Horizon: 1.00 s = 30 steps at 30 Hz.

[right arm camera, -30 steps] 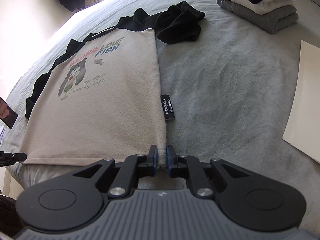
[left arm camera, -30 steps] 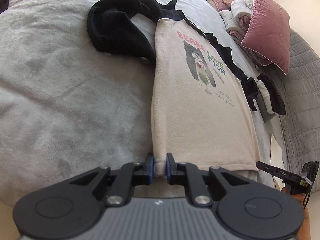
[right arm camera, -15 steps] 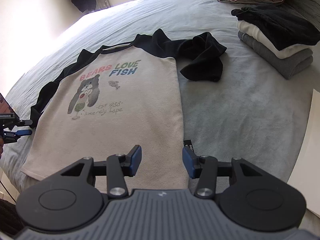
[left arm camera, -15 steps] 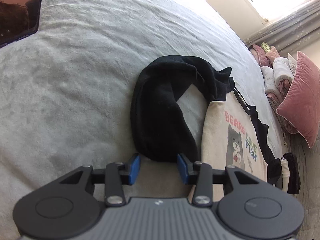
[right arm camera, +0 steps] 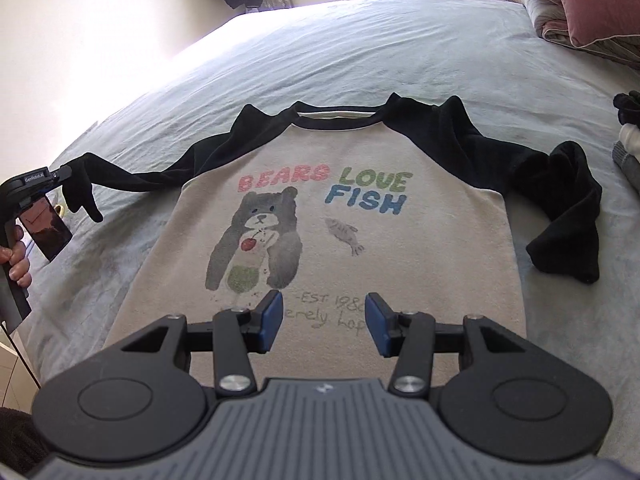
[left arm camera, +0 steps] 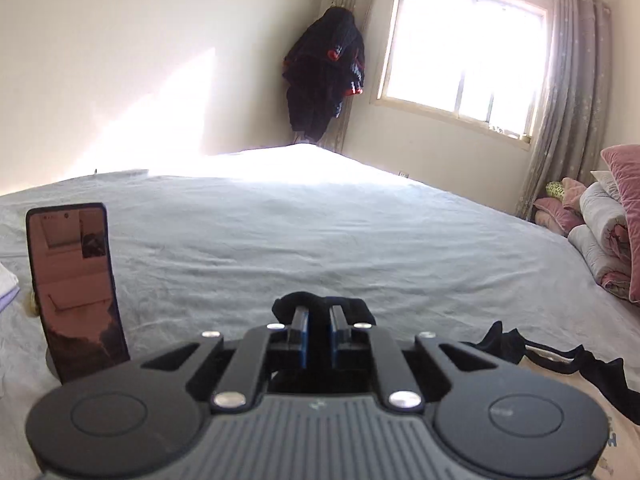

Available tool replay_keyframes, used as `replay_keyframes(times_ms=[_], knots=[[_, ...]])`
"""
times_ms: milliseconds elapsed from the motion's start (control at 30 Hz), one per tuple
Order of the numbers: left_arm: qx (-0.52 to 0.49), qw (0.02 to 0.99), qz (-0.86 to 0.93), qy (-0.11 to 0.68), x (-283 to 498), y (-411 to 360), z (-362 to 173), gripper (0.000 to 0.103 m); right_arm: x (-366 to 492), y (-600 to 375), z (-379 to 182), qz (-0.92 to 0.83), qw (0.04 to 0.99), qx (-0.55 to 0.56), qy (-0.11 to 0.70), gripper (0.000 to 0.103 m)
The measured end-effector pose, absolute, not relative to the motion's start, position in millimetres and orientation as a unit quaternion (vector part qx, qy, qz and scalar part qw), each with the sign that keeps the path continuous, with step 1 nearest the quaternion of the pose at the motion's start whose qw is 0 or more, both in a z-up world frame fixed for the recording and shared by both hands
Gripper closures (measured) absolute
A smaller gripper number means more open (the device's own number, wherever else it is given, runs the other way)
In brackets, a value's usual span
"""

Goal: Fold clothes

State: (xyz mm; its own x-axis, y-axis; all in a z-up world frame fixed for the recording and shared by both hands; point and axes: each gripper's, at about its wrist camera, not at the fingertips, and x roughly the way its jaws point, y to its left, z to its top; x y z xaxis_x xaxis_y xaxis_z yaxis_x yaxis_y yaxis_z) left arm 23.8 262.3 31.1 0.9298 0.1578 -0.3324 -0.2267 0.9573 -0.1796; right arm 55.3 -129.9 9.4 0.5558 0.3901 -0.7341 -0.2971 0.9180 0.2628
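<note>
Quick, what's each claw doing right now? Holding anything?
Left claw: closed on the shirt's black sleeve, lifted off the bed.
Right claw: open, holding nothing, hovering above the bear shirt.

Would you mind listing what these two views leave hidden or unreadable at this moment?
- Left wrist view: most of the shirt is cut off by the frame edge and gripper body.
- Left wrist view: the sleeve in the left gripper is mostly hidden by its fingers.
- Right wrist view: the shirt hem is covered by the right gripper.
- Right wrist view: the folded stack is cut off at the edge.
- Phone screen: too small to read.
</note>
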Motion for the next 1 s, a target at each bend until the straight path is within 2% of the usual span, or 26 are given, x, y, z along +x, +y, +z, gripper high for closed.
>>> replay_keyframes(times_ms=[67, 133, 300, 400, 467, 700, 833, 900, 933, 1000], knots=[[-0.104, 0.985, 0.022, 0.139, 18.1, 256.6, 29.0, 0.093, 65.0, -116.6, 9.2, 0.210, 0.878, 0.058, 0.427, 0.053], [-0.113, 0.979, -0.061, 0.156, 16.7, 250.3, 20.1, 0.093, 74.5, -103.4, 9.2, 0.225, 0.875, 0.062, 0.425, 0.053], [-0.124, 0.935, -0.152, 0.295, 26.4, 232.7, -14.6, 0.092, 90.3, -67.2, 12.6, 0.264, 0.867, 0.061, 0.419, 0.052], [-0.137, 0.921, -0.130, 0.340, 18.4, 240.4, -17.7, 0.077, 97.2, -44.5, 15.2, 0.291, 0.861, 0.052, 0.415, 0.050], [-0.155, 0.916, -0.085, 0.360, 11.4, 256.4, -16.7, 0.063, 103.1, -28.2, 15.8, 0.307, 0.856, 0.046, 0.414, 0.050], [-0.234, 0.867, -0.038, 0.438, 19.7, 289.6, -38.1, 0.060, 130.3, 35.3, 13.5, 0.346, 0.841, 0.028, 0.416, 0.050], [-0.210, 0.873, -0.024, 0.440, 30.7, 278.6, -47.2, 0.068, 144.3, 46.3, 11.5, 0.343, 0.843, 0.031, 0.413, 0.050], [-0.182, 0.883, -0.006, 0.433, 33.5, 273.8, -46.6, 0.089, 151.2, 50.3, 10.5, 0.340, 0.845, 0.033, 0.411, 0.050], [-0.167, 0.888, 0.004, 0.429, 34.8, 271.7, -45.9, 0.094, 154.7, 52.3, 9.9, 0.339, 0.846, 0.034, 0.410, 0.050], [-0.131, 0.901, 0.033, 0.412, 36.4, 267.7, -41.0, 0.095, 161.0, 51.2, 8.5, 0.332, 0.850, 0.040, 0.407, 0.050]])
